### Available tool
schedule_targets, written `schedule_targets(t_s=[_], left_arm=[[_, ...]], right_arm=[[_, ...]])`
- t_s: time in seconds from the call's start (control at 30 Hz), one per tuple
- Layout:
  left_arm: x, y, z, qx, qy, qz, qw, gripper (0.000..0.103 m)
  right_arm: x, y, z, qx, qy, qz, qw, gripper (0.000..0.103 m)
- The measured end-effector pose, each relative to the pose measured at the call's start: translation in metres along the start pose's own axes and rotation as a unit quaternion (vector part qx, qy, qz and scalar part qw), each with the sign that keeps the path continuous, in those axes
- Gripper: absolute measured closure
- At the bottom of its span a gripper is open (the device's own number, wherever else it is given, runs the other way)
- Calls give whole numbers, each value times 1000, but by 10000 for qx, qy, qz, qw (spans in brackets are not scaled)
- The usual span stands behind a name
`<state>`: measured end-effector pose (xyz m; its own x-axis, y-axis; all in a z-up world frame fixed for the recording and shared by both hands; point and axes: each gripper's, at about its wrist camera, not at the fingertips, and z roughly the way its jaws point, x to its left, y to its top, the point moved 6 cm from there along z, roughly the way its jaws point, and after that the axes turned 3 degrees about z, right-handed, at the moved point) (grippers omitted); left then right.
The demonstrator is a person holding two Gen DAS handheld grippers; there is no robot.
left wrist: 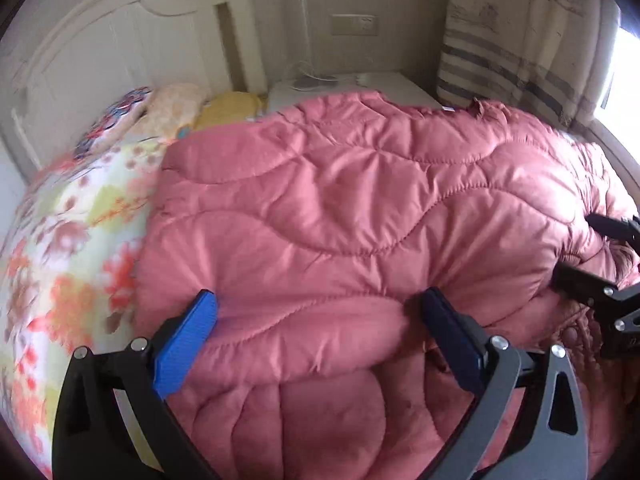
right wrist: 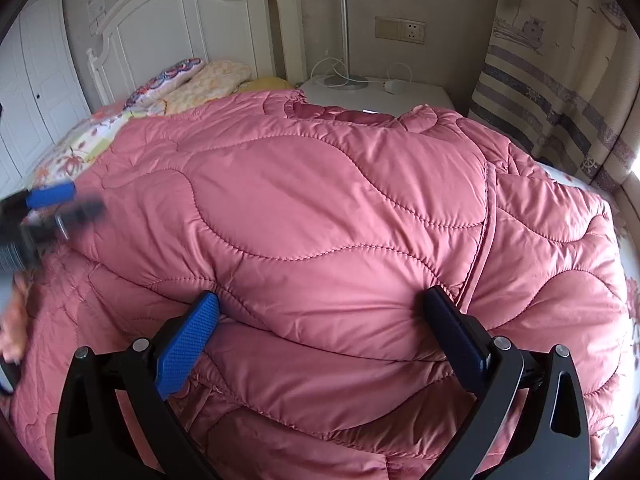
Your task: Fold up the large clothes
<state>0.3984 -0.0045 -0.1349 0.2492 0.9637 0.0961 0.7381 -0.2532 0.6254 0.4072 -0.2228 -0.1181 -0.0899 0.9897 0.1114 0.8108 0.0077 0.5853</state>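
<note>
A large pink quilted coat (left wrist: 352, 216) lies spread on the bed, its collar toward the far nightstand; it also fills the right wrist view (right wrist: 340, 216). Its near part is folded over, with a thick fold edge running across at my fingers. My left gripper (left wrist: 320, 320) is open, its blue pads wide apart over the fold edge near the coat's left side. My right gripper (right wrist: 320, 320) is open, its pads astride the fold further right. Each gripper shows at the edge of the other's view: the right one (left wrist: 600, 280), the left one (right wrist: 52, 204), blurred.
A floral bedspread (left wrist: 68, 248) shows left of the coat. Pillows (left wrist: 160, 112) lie by the white headboard (right wrist: 168, 20). A white nightstand (right wrist: 384, 92) with a lamp base and cable stands behind. A striped curtain (right wrist: 560, 92) hangs at right.
</note>
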Motion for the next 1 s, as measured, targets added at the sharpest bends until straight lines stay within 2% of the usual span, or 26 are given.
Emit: schedule_targets(t_s=[0.03,0.1,0.2,0.3,0.33,0.37,0.4,0.43,0.47,0.5,0.53,0.57,0.63,0.7,0.77,0.83,0.87,0.9,1.0], left_arm=[[1,-1,-14,2,-58,-175,9998,2],[1,-6,-49,-316,-265,-400,9983,2],[-13,-31,-94,-644,-275,-469,9964,2],[-42,-67,-86,-221,-317,-145,9991,2],[-55,-83,-68,153,-231,85,9996,2],[-61,-91,-56,387,-138,205,9989,2],[-62,-92,-61,135,-98,172,9997,2],[-61,-93,-64,240,-20,188,9995,2],[-59,-95,-69,332,-13,129,9994,2],[-57,-96,-80,322,-44,6,9995,2],[-55,-98,-94,201,-132,-70,9997,2],[-55,-100,-106,112,-161,-71,9998,2],[-58,-116,-129,-55,-172,-32,9998,2],[-66,-138,-133,52,-298,64,9995,2],[-77,-165,-122,360,-331,198,9986,2],[-74,-173,-132,34,-276,116,9995,2],[-73,-179,-138,96,-336,55,9994,2],[-71,-182,-147,91,-427,-36,9990,2],[-66,-189,-174,-314,-711,-272,9966,2]], right_arm=[[1,0,-2,29,4,-18,10000,5],[0,-1,-12,126,-90,40,9999,5],[-1,-7,-55,-72,-38,247,9997,5],[7,-36,-100,-308,153,146,9993,5],[9,-46,-101,-247,154,97,9995,5],[12,-62,-93,-5,88,-20,10000,5],[11,-71,-84,198,13,-94,9998,5],[9,-86,-67,573,-197,-142,9981,5],[7,-95,-60,648,-200,-48,9977,5],[4,-95,-67,488,-153,56,9987,5],[1,-98,-76,538,-149,159,9983,5],[-1,-101,-87,560,-167,259,9980,5],[1,-106,-114,321,-9,242,9992,5],[2,-123,-138,139,100,105,9998,5],[0,-148,-137,352,15,-24,9994,5],[0,-173,-131,551,-105,-117,9984,4],[0,-178,-141,345,-99,-115,9993,5],[0,-183,-150,346,-92,-80,9993,5],[5,-195,-185,49,-38,-8,10000,5]])
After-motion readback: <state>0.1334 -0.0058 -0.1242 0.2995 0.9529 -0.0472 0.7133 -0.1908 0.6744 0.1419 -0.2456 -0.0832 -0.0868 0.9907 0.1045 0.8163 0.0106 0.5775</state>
